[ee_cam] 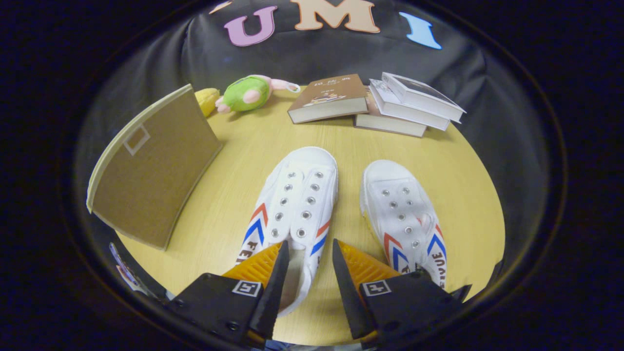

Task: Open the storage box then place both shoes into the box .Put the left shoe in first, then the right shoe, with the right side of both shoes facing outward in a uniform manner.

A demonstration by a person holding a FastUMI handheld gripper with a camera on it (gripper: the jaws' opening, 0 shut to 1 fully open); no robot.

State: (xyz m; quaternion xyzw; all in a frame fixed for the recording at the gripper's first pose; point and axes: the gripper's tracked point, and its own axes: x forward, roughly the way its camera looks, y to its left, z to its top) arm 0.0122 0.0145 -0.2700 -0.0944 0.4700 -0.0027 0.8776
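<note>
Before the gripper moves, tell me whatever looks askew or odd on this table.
The books beyond the shoes sit in a skewed, fanned pile, edges not lined up. The shoes have no laces, only bare eyelets: left shoe, right shoe. The gripper is open over the left shoe's heel. Nothing looks spilled or broken.

Shoes [297,204] matt white canvas, metal eyelets. Table [234,195] smooth pale wood grain. Box [151,165] matt brown fabric-like board. Toy [246,93] plush. Books [370,102] paper, glossy covers.

Tabletop [234,204]: light wood grain, pale yellow, matte.
Wall [312,53]: black cloth, creased, behind and around tabletop.
Light: even, soft shadows, no glare.
</note>
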